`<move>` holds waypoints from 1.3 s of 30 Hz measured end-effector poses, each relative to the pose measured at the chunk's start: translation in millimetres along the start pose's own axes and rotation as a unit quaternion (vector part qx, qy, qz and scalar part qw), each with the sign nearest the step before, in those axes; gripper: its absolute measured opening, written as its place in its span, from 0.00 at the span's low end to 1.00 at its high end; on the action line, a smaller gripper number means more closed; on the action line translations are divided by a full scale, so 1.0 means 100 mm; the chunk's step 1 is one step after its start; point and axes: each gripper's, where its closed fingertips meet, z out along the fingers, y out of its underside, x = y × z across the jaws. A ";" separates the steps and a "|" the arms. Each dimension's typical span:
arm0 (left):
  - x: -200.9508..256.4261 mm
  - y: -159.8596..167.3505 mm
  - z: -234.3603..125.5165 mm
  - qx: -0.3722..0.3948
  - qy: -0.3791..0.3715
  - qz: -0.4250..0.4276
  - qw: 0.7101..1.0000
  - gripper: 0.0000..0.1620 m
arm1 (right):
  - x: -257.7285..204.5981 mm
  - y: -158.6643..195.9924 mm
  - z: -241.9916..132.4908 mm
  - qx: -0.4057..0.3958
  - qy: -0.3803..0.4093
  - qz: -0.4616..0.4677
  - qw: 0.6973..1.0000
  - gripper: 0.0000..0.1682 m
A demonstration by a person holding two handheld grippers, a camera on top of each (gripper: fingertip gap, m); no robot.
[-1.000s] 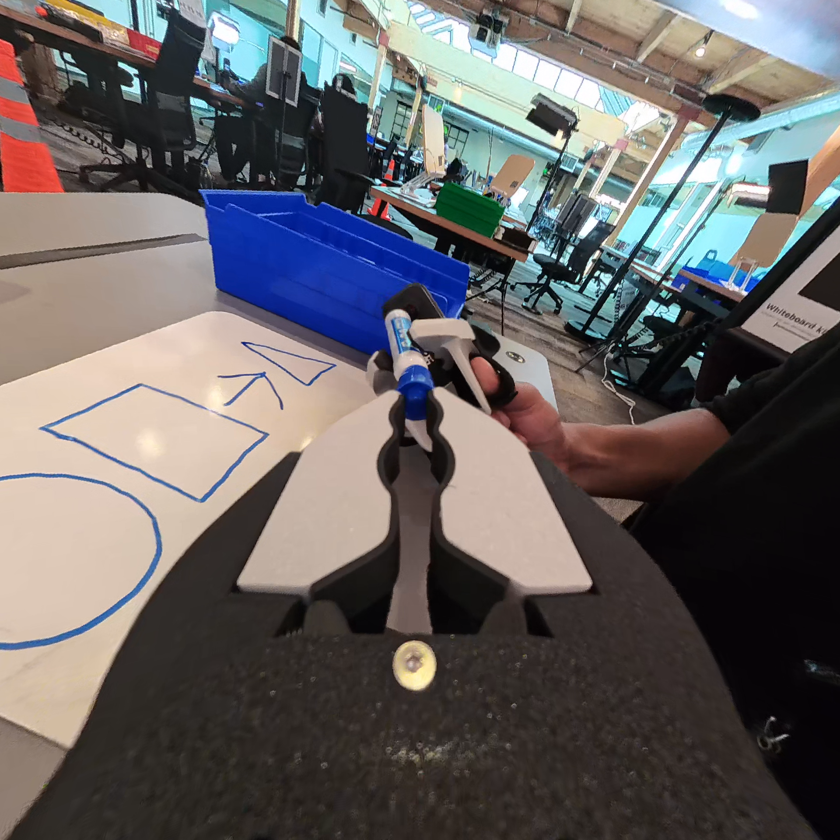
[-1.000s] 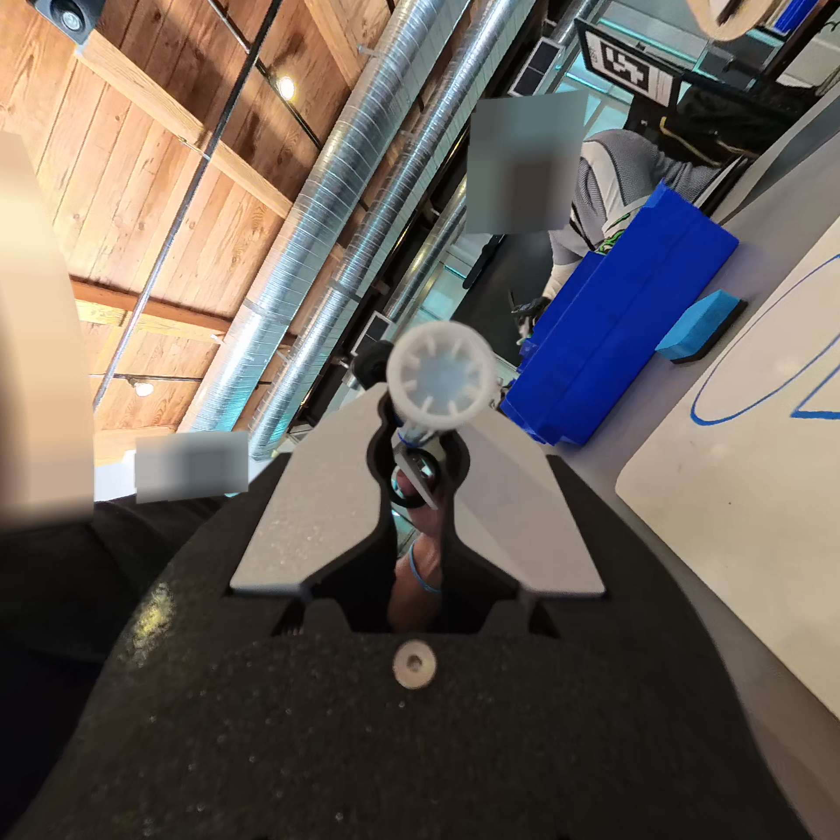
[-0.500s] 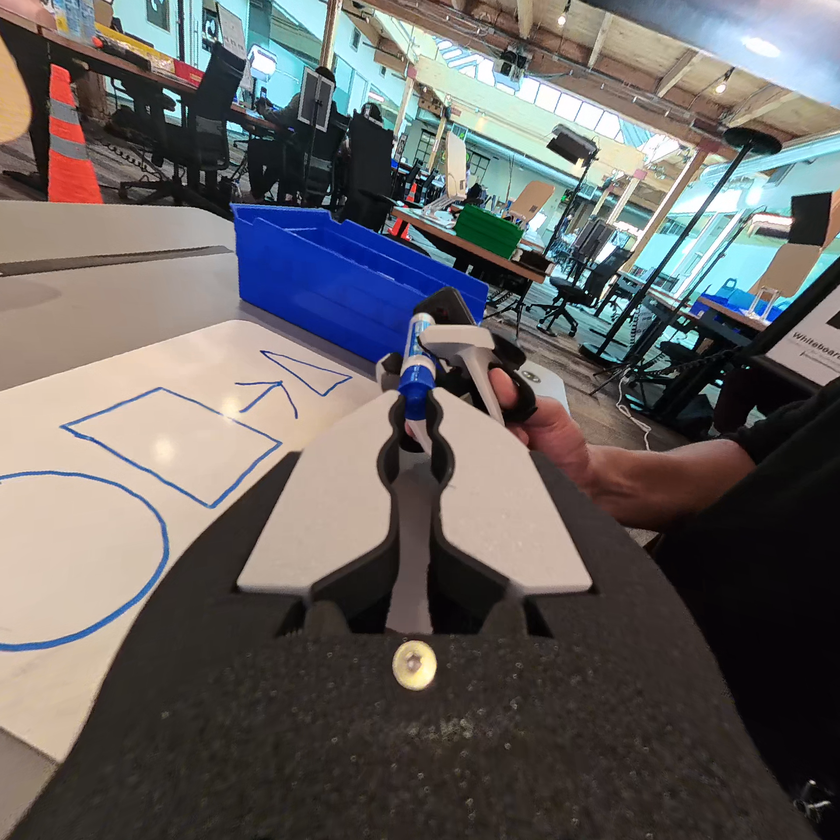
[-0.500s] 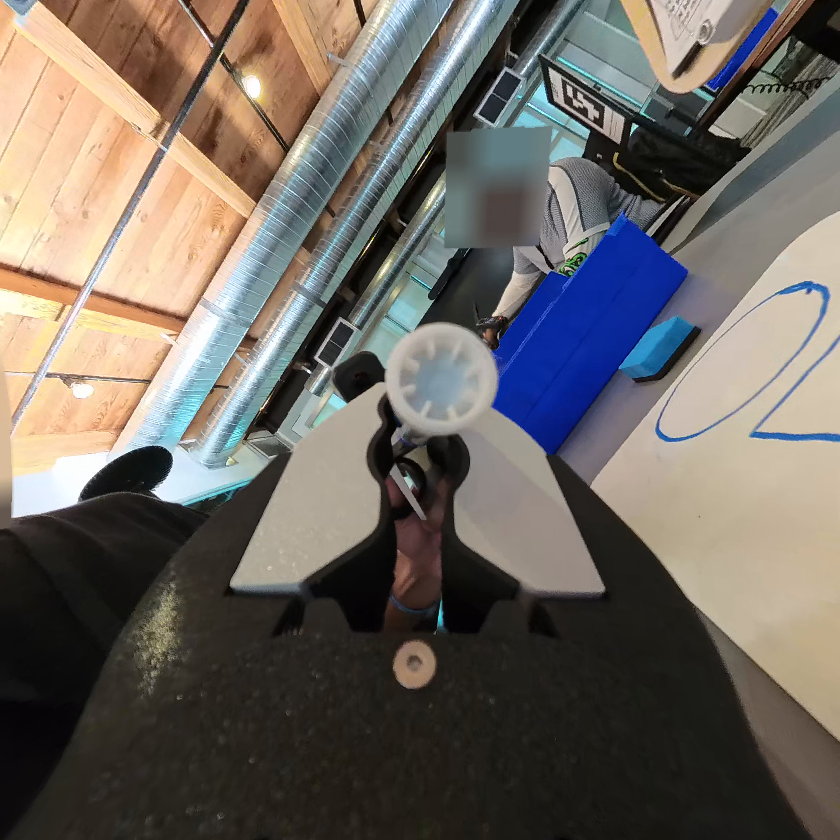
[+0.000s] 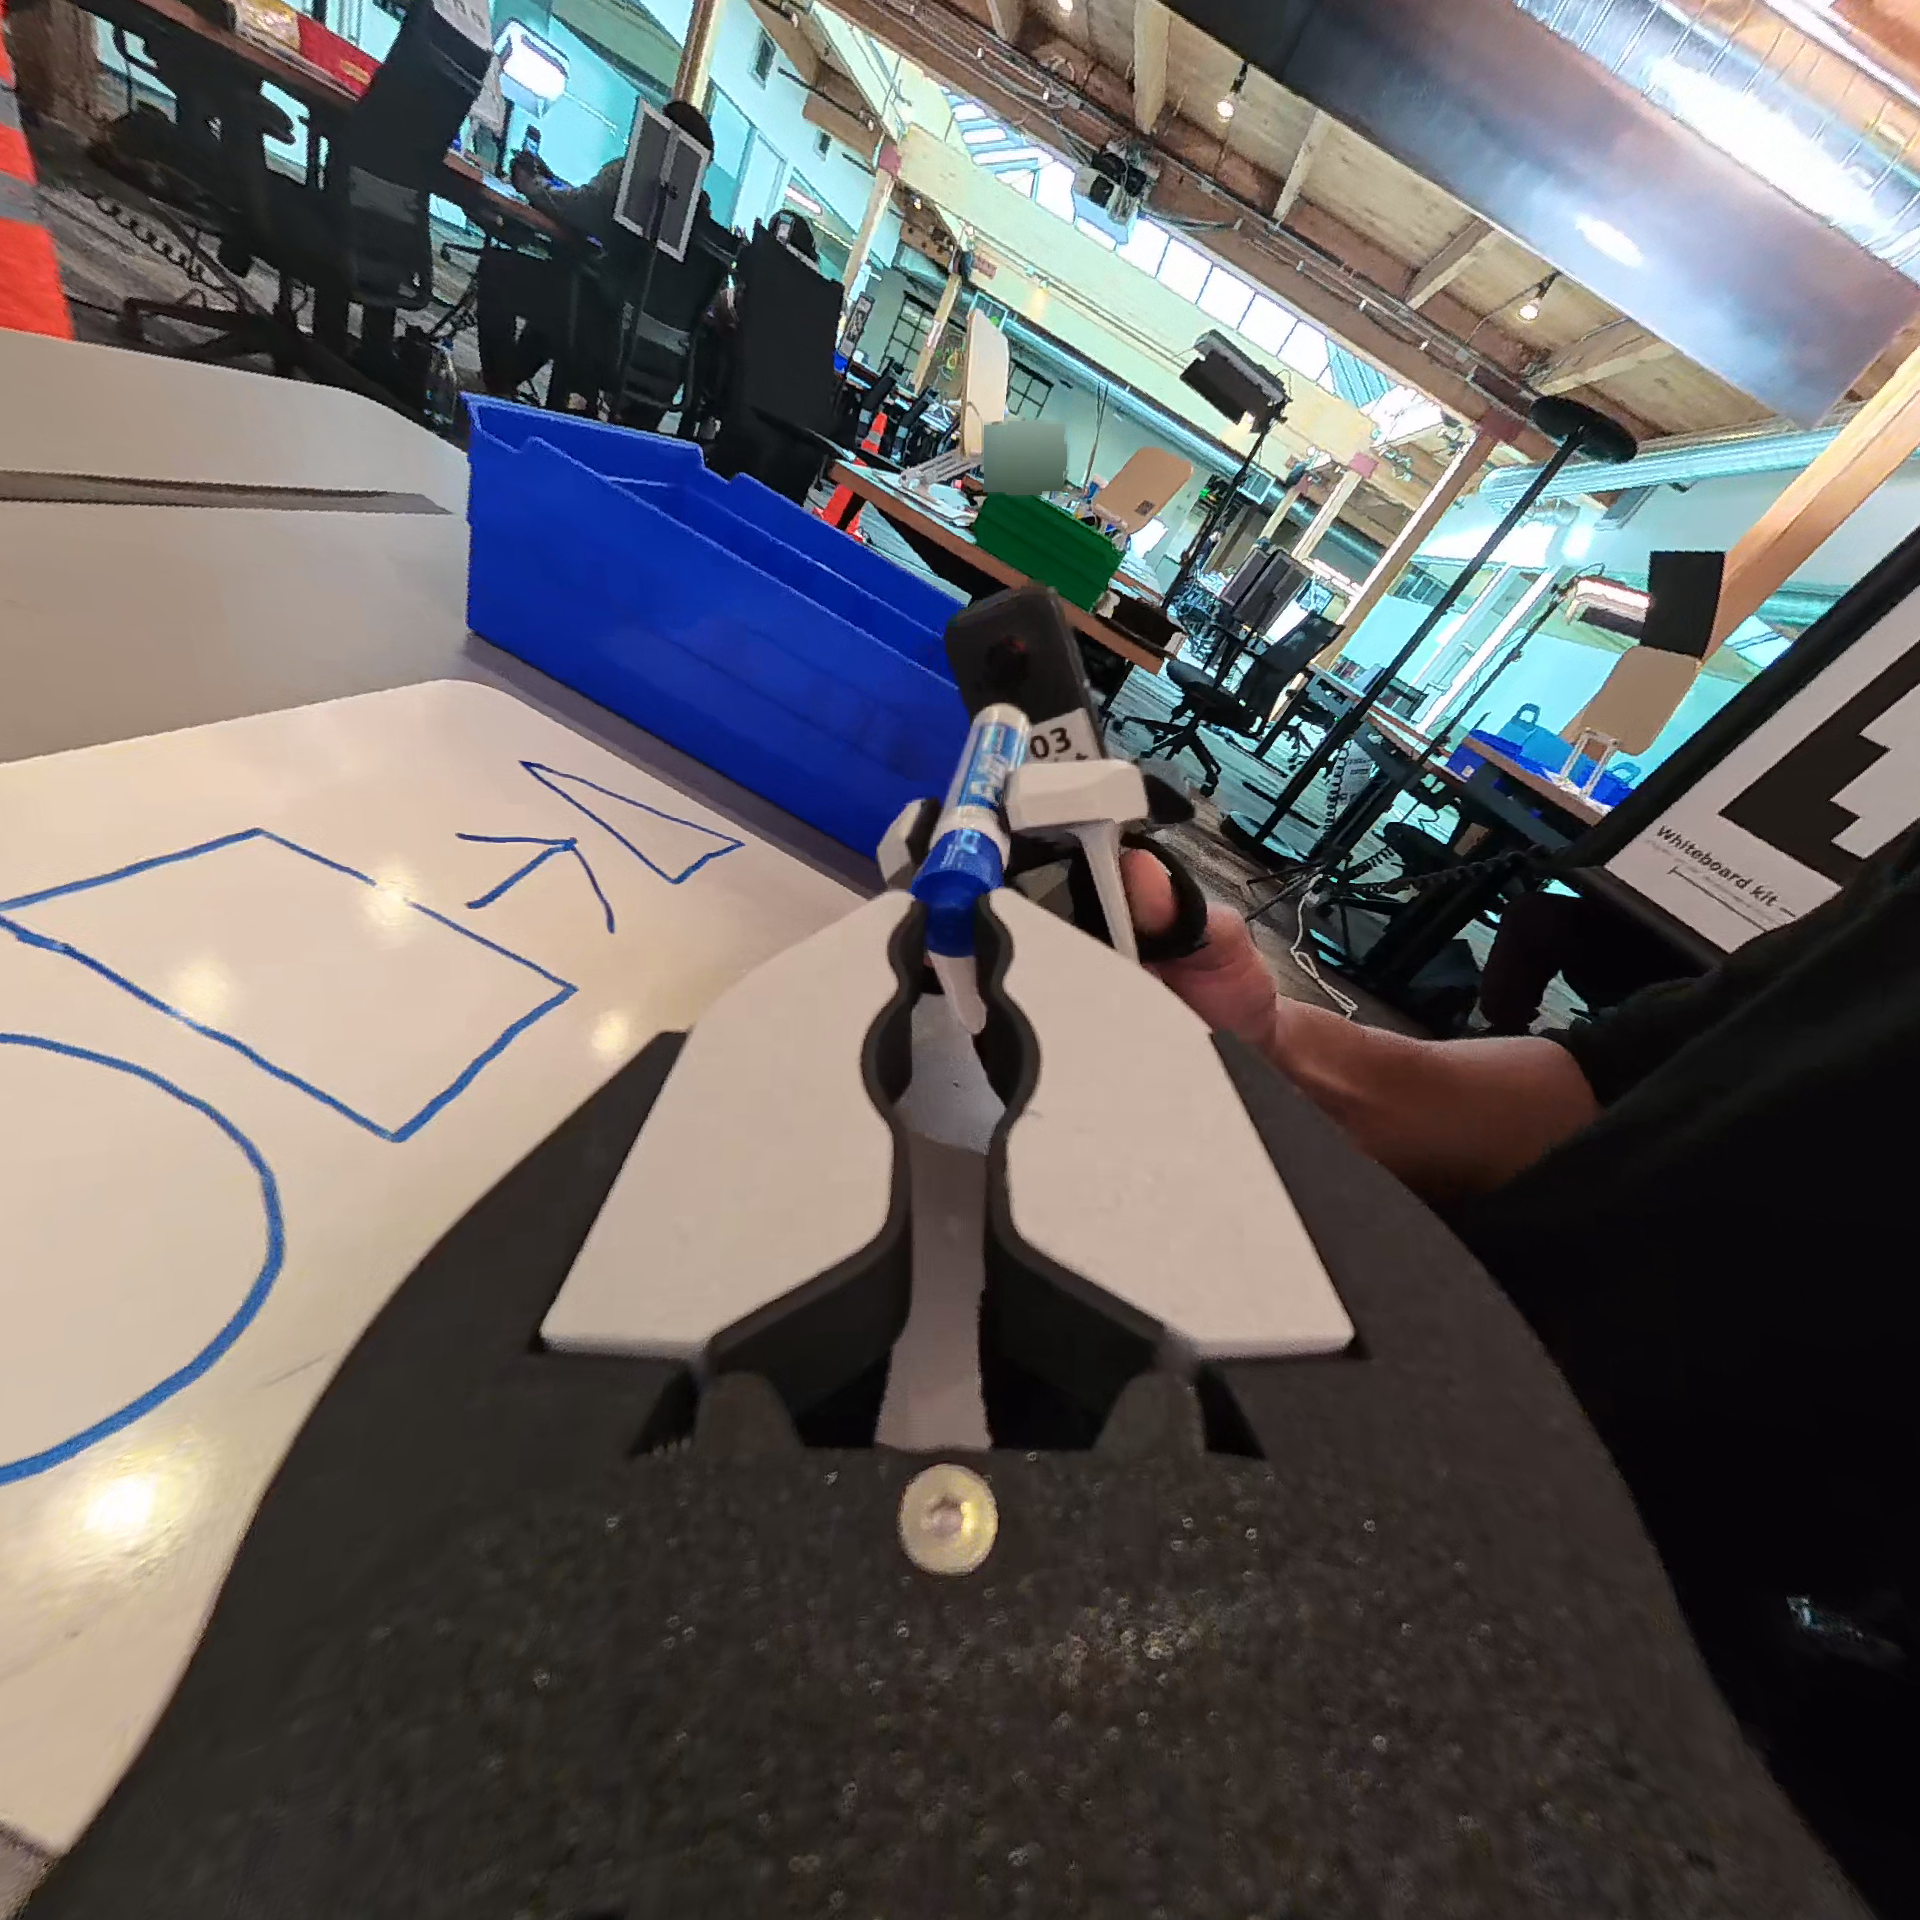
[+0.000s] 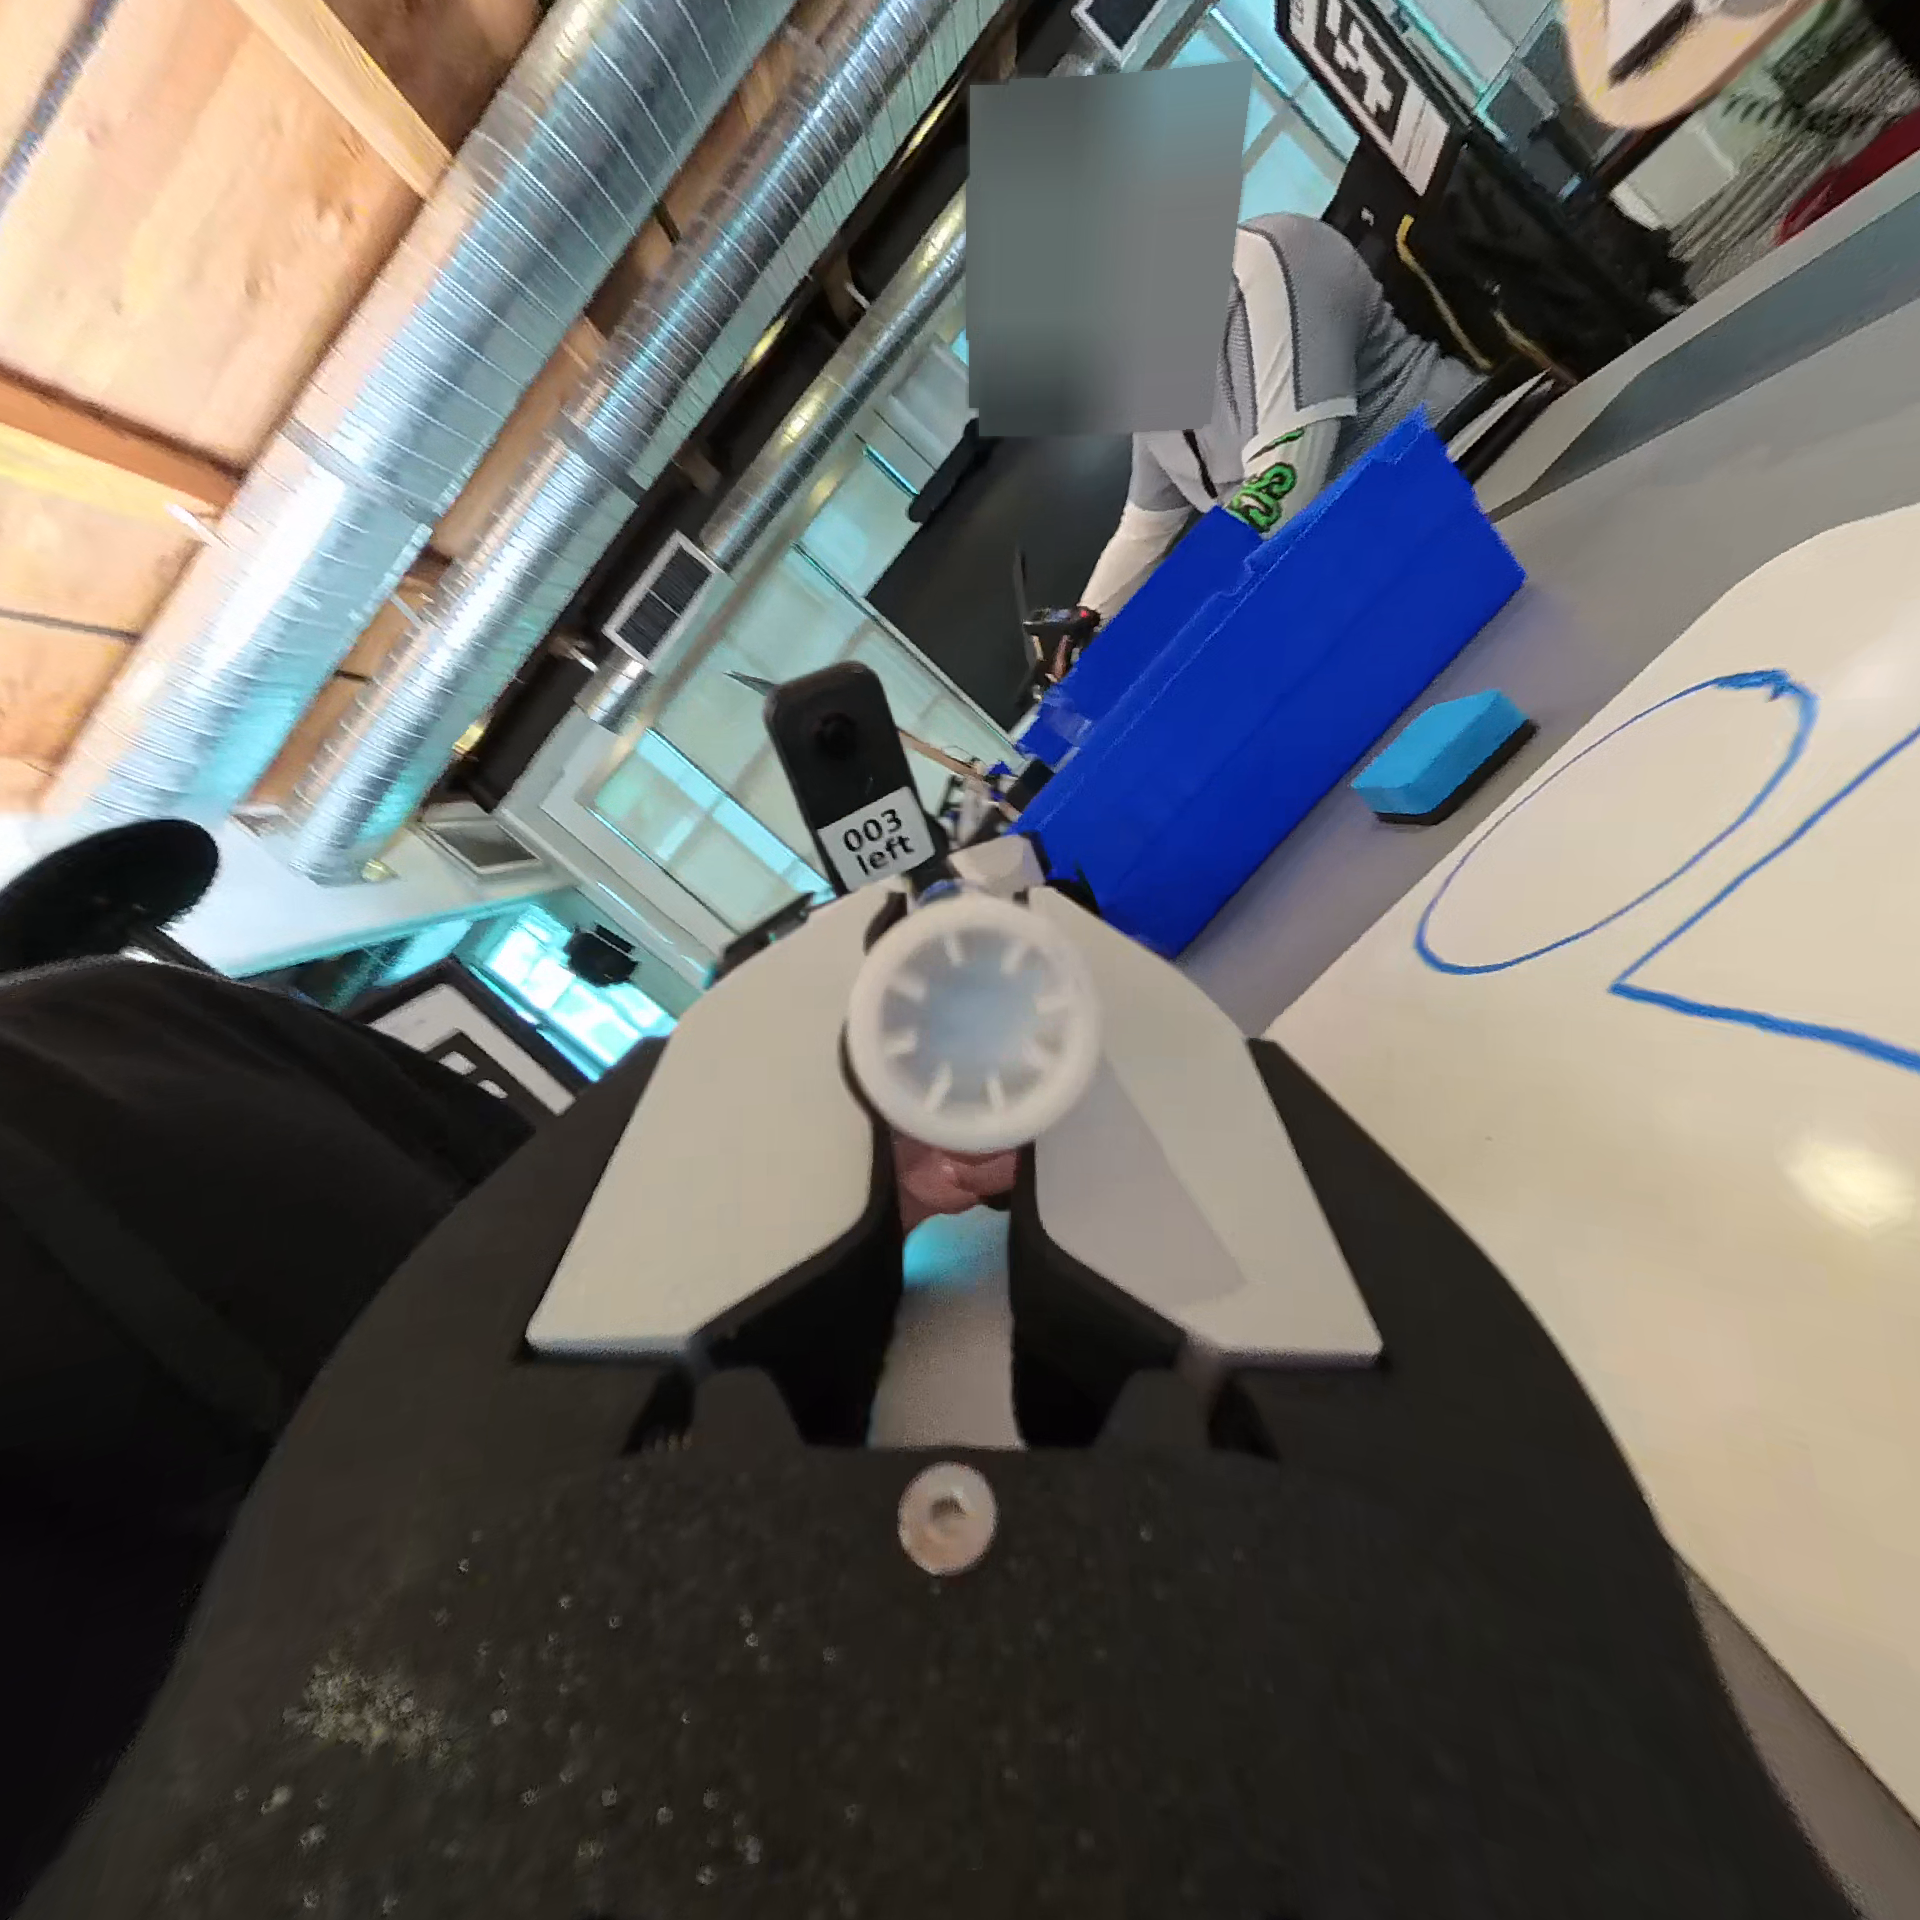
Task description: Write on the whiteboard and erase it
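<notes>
The marker (image 5: 975, 831) is pinched by the right gripper (image 6: 971, 1049) around its white barrel, while the left gripper (image 5: 951, 961) pinches the blue cap end. Judged step: capping. Push straight along the axis until seated. The whiteboard (image 5: 260, 987) lies at 9 o'clock; the eraser (image 6: 1444, 756) waits at 2 o'clock beside the blue bin (image 6: 1268, 717).

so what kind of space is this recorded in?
Looks like an open-plan workshop or lab office: rows of desks with office chairs, exposed wooden ceiling with metal ducts, and light stands around a table carrying a whiteboard.
</notes>
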 end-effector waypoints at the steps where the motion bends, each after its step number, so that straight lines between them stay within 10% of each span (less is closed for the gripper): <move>1: -0.01 0.01 0.00 -0.003 -0.004 -0.001 1.000 0.05 | 0.00 0.00 -0.01 -0.005 0.011 -0.016 1.000 0.11; 8: -0.09 0.16 -0.39 -0.052 -0.114 0.038 0.991 0.24 | -0.36 -0.75 -0.54 -0.044 0.189 -0.139 0.971 0.11; 13: -0.09 0.37 -0.57 -0.073 -0.166 0.059 0.982 0.24 | 0.16 -1.54 -2.25 -0.261 0.581 -0.107 0.763 0.11; 18: -0.04 0.49 -0.47 -0.096 -0.146 0.042 0.984 0.23 | 0.94 -1.44 -3.19 -0.438 0.667 0.073 0.598 0.11; 23: 0.02 0.55 -0.45 -0.108 -0.143 0.056 0.982 0.23 | 1.27 -1.31 -3.41 -0.523 0.669 0.147 0.508 0.11; 33: 0.07 0.57 -0.49 -0.111 -0.134 0.053 0.983 0.23 | 1.66 -1.43 -3.49 -0.476 0.692 0.181 0.512 0.11; 39: 0.06 0.60 -0.49 -0.118 -0.137 0.055 0.982 0.24 | 1.14 -1.69 -3.39 -0.456 0.724 0.110 0.507 0.24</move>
